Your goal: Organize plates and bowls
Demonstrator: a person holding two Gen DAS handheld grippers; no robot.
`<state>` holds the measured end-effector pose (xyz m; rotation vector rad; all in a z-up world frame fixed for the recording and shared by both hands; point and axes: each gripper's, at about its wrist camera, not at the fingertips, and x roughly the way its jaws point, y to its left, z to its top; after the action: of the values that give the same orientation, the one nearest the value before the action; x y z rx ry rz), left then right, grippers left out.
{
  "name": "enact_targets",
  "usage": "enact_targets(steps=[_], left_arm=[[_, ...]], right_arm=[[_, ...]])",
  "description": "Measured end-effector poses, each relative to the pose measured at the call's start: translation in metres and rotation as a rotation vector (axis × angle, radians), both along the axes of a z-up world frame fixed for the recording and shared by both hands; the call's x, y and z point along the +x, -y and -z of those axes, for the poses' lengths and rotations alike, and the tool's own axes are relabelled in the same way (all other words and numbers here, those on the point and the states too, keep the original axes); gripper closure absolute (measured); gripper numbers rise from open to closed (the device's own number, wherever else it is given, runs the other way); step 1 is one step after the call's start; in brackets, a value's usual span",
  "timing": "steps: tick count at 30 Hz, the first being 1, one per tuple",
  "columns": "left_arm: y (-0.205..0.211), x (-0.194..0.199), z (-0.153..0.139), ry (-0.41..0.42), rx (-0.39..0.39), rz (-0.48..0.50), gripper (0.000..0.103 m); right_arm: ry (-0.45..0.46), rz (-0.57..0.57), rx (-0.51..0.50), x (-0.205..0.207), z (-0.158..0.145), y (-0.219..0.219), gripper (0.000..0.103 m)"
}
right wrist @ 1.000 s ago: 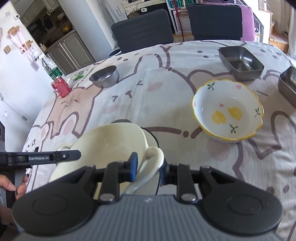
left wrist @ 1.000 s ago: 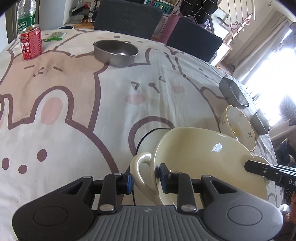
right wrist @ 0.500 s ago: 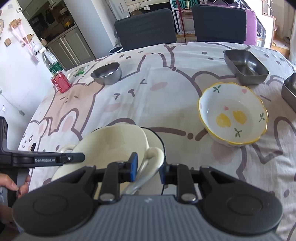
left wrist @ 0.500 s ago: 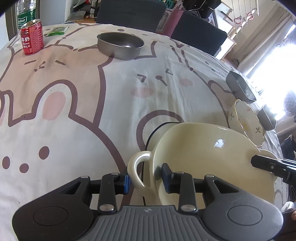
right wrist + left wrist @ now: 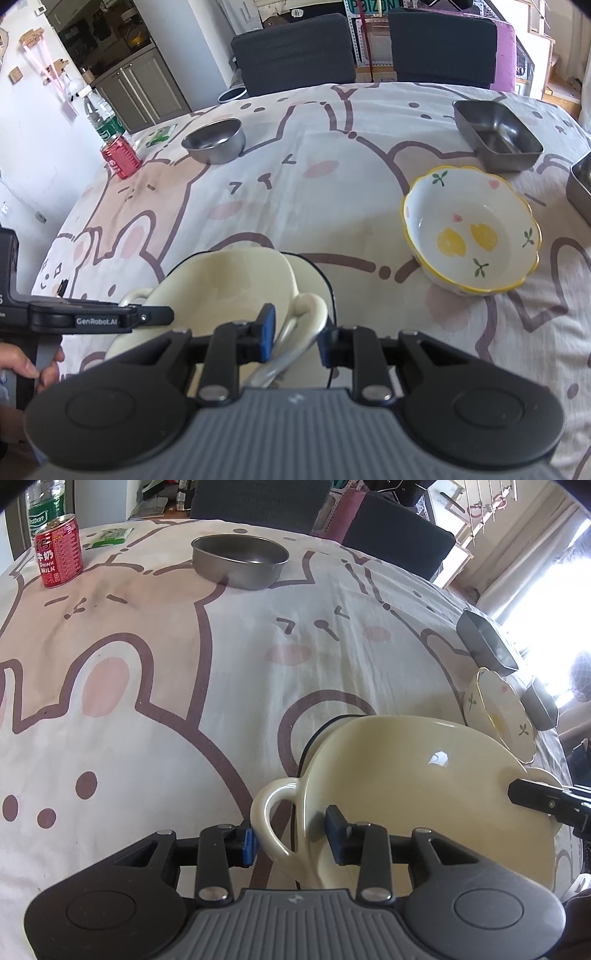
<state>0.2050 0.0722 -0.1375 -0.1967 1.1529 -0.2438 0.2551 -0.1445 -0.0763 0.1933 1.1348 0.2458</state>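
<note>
A cream two-handled bowl [image 5: 417,786] is held between both grippers above a black-rimmed white plate [image 5: 314,273]. My left gripper [image 5: 291,840] is shut on the bowl's near handle [image 5: 269,812]. My right gripper [image 5: 295,336] is shut on the opposite handle [image 5: 306,314]. The bowl [image 5: 229,288] tilts slightly. A round steel bowl [image 5: 240,559] sits far back. A yellow-rimmed flowered bowl [image 5: 469,236] sits at the right, and also shows in the left wrist view [image 5: 498,716].
A red milk can [image 5: 59,555] and a green bottle [image 5: 42,506] stand at the far left. Two rectangular steel trays [image 5: 496,134] [image 5: 583,184] lie at the right. Dark chairs [image 5: 295,51] line the far edge. The bunny-print tablecloth [image 5: 147,686] covers the table.
Both grippers have moved forward a little with the cream bowl; the table's far objects look closer. Both grips are unchanged.
</note>
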Motion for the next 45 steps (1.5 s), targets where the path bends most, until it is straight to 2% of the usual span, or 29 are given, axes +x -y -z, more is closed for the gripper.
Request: enact_targets(steps=[12, 45], left_arm=[[0.009, 0.0, 0.005, -0.027, 0.038, 0.043, 0.059], [0.013, -0.001, 0.005, -0.014, 0.088, 0.072, 0.058]], right_arm=[[-0.026, 0.001, -0.027, 0.004, 0.008, 0.0, 0.075], [-0.069, -0.086, -0.059, 0.001, 0.013, -0.006, 0.072]])
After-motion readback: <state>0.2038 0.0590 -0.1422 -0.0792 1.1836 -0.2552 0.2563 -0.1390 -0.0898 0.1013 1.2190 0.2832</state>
